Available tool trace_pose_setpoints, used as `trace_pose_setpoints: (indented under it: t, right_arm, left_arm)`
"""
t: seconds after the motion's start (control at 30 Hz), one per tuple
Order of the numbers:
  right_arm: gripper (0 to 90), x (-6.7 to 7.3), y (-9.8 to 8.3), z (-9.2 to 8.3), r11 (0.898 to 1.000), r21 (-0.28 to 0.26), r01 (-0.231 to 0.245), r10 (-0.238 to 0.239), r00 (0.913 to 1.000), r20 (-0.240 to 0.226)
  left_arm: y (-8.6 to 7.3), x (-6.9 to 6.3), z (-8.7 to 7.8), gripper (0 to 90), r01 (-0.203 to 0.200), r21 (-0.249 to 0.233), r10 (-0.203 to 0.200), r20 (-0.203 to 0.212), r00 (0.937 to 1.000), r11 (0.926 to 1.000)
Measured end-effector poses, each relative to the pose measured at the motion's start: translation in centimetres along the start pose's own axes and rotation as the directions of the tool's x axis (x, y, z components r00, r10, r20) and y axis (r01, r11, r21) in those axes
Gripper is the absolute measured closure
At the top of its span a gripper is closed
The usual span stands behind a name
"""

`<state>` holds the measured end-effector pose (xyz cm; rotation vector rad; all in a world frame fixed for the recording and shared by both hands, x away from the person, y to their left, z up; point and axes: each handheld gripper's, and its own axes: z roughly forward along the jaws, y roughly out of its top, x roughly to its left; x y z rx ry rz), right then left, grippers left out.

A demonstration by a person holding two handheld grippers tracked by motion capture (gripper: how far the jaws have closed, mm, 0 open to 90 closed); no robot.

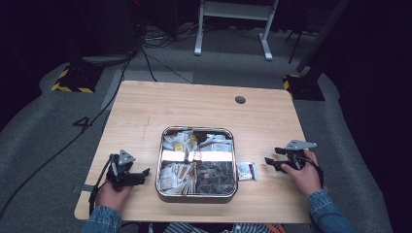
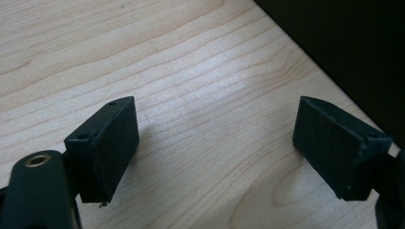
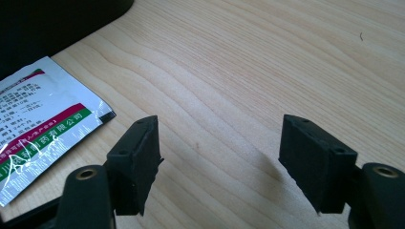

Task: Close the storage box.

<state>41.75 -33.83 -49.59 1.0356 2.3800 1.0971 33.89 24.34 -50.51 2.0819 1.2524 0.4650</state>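
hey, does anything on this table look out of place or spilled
One thing: a single sachet lies on the bare table just right of the metal tray, while the other packets sit inside the tray. The right claw is open beside it, gripping nothing. Nothing looks spilled or damaged.

Lab: dark room, floor cables (image 1: 145, 58), hazard-taped stand bases (image 1: 73, 80).

Bare wood is lying open across the far half of the table (image 1: 204, 104), giving a hand plenty of room there. The metal tray (image 1: 197, 194) is sitting in the near middle, blocking any straight path between the two sides. A sachet (image 1: 246, 171) is lying just beside the tray's right wall, narrowing the gap toward the right gripper (image 1: 273, 161). Left of the tray, the left gripper (image 1: 141, 174) is taking up that strip.
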Motion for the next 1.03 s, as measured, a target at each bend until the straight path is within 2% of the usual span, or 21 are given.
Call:
trace_pose_setpoints:
  t: [0.17,0.4,0.5,0.67,1.03]
  right_arm:
    - [30.8,0.3,-0.1,0.2,0.999,0.030,-0.024,0.025,0.9997,-0.004]
    - [25.7,0.5,-0.1,0.3,0.999,0.044,-0.008,0.007,0.9999,0.013]
    - [14.9,0.5,-0.2,0.6,0.998,0.061,-0.005,0.004,0.9996,0.030]
    - [5.7,0.4,-0.3,1.1,0.999,0.053,-0.012,0.010,0.9990,0.045]
    - [3.2,0.4,-0.2,1.3,0.998,0.061,-0.012,0.010,0.9990,0.043]
  left_arm:
    - [0.0,0.0,0.0,16.3,-0.003,0.002,0.003,-0.001,1.0000,1.0000]
    - [0.0,0.0,0.0,16.3,-0.003,0.001,0.003,-0.001,1.0000,1.0000]
    - [0.0,0.0,0.0,16.3,-0.004,0.002,0.004,-0.001,1.0000,1.0000]
    - [0.0,0.0,0.0,16.3,-0.003,0.001,0.003,-0.001,1.0000,1.0000]
    - [0.0,0.0,0.0,16.3,-0.003,0.002,0.003,-0.001,1.0000,1.0000]
